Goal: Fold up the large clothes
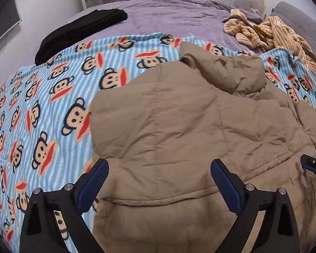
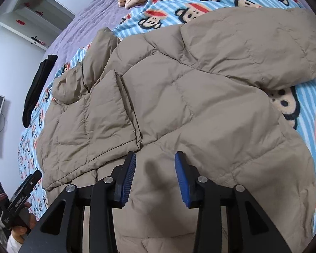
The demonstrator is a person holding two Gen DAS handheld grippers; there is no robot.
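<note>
Two hand-held grippers hang over a tan puffer jacket [image 1: 179, 126] spread on the monkey-print blanket [image 1: 42, 105] on the bed. The left hand-held gripper [image 1: 159, 164] is spread wide above the near hem, holding nothing. The right hand-held gripper [image 2: 155, 158] stands partly apart over the jacket beside a folded-in panel [image 2: 107, 113], also empty. Judging by this, the fold is midway; next, each needs to pinch the near edge and carry it toward the hood [image 1: 231, 69].
</note>
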